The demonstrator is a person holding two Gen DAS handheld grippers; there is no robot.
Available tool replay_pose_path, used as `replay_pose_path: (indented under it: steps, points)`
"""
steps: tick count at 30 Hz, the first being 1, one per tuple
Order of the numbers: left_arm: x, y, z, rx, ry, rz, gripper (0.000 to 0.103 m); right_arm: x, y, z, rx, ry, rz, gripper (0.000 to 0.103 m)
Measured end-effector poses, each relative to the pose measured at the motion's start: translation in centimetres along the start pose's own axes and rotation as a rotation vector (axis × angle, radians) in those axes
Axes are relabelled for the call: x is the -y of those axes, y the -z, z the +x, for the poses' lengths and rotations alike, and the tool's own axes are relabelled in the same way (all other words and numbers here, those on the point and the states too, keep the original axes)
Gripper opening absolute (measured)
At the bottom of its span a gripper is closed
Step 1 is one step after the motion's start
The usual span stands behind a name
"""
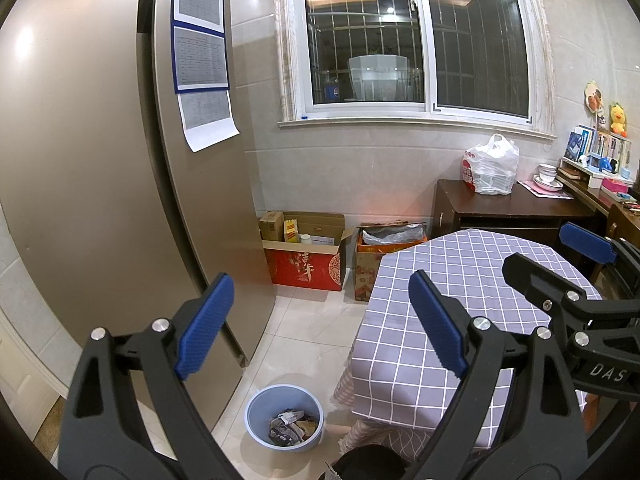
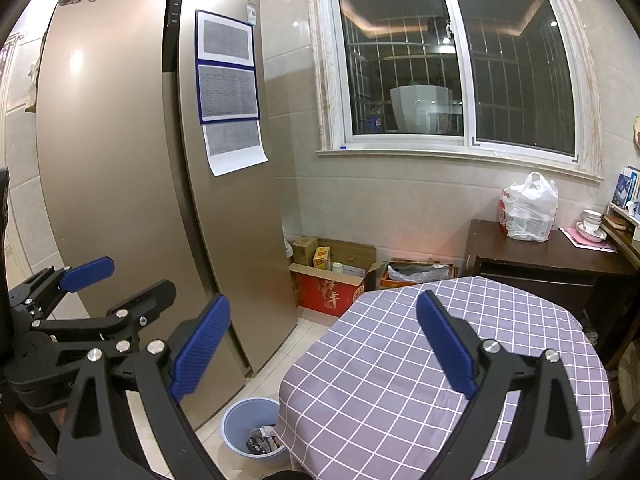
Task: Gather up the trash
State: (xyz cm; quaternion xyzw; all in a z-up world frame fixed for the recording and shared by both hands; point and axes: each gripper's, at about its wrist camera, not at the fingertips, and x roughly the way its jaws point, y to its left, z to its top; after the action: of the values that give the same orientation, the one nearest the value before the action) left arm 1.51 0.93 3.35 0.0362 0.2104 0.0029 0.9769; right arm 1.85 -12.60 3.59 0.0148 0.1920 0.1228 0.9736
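A light blue bin (image 1: 256,412) stands on the tiled floor between the fridge and the table, with crumpled wrappers (image 1: 290,426) inside. The right wrist view shows the same bin (image 2: 240,424) and its trash (image 2: 262,442), partly hidden by the tablecloth. My left gripper (image 1: 320,322) hangs open well above the bin with nothing between its blue pads. My right gripper (image 2: 324,346) is open and empty too, over the near edge of the table. Each gripper shows in the other's view: the right gripper (image 1: 556,256) at the right, the left gripper (image 2: 116,284) at the left.
A table under a purple checked cloth (image 1: 460,280) fills the right. A tall bronze fridge (image 1: 100,160) stands at the left. Open cardboard boxes (image 1: 308,256) sit below the window. A dark wooden side table (image 1: 512,208) carries a white plastic bag (image 1: 492,166) and bowls (image 1: 547,178).
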Motion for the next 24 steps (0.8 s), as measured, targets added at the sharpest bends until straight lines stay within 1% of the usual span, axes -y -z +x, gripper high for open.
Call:
replay_pose_path:
  steps: [10,17,24]
  points:
    - [-0.1,-0.1,0.1,-0.001,0.001,0.001,0.087,-0.2,0.1,0.1,0.000,0.001,0.001,0.092]
    - [-0.4,0.9,0.1,-0.008,-0.006,0.001,0.087,-0.5,0.3,0.3,-0.003,-0.002,0.002,0.092]
    - [-0.5,0.8,0.2,-0.010,-0.007,0.002,0.087,-1.3,0.7,0.7,-0.009,-0.004,0.004,0.092]
